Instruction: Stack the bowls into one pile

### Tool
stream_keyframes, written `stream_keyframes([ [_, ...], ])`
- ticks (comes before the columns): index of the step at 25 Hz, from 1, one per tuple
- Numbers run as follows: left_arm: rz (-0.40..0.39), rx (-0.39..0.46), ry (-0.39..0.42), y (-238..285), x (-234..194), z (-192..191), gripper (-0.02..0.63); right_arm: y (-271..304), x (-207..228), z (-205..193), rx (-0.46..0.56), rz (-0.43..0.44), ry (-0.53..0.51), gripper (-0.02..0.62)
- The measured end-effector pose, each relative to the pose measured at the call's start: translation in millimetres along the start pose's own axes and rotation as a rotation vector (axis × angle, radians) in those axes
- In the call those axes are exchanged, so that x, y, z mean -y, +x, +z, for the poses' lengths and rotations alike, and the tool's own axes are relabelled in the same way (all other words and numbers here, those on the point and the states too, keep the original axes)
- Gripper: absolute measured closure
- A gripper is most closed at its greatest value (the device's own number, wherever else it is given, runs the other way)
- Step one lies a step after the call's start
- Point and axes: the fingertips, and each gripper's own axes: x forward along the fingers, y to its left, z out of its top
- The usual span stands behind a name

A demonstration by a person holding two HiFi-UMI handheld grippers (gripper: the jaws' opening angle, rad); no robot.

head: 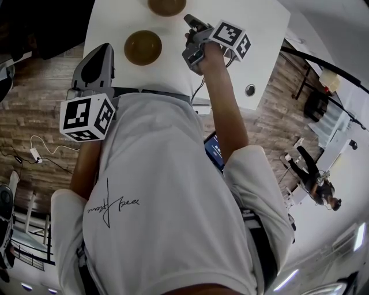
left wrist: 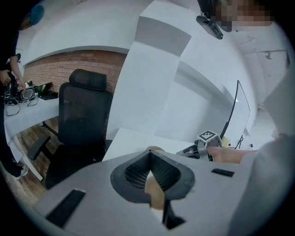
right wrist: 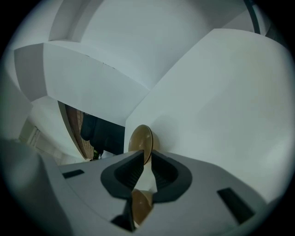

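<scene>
Stands at the near edge of a white table (head: 253,34), with a white shirt (head: 167,190) hiding part of that edge. Holds the left tool (left wrist: 150,153) over the near-left corner, tips pressed together and gripping nothing. Points it toward the near bowl (head: 143,47), seen just past the tips in the left gripper view. Holds the right tool (right wrist: 147,152) turned on its side over the table's middle, with only a thin slit between the jaws and nothing in it. Has the near bowl just left of that tool, upright, not far from the near-left corner. Has the far bowl (head: 166,6) toward the far edge, cut off by the top of the head view. Sets it close ahead of the right tool's tips and apart from the near bowl. Shares the table with a round cable hole (head: 249,90) by the near-right edge. Faces a black office chair (left wrist: 83,124) beside the left edge. Stands above a wood floor (head: 34,103) with a white cable (head: 43,148) on it.
</scene>
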Motion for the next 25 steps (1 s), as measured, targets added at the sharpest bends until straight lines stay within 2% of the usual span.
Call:
stream_keyframes([
  [12,-0.073,0.002,0.035,12.6,11.5,9.2,0.603,-25.9,13.7,-6.5,-0.004,-0.030,-0.060,0.545],
  [25,-0.146,0.006,0.057,28.1,25.1,16.7,0.603,-36.6,21.3,-51.4,-0.051,-0.052,-0.143,0.545],
])
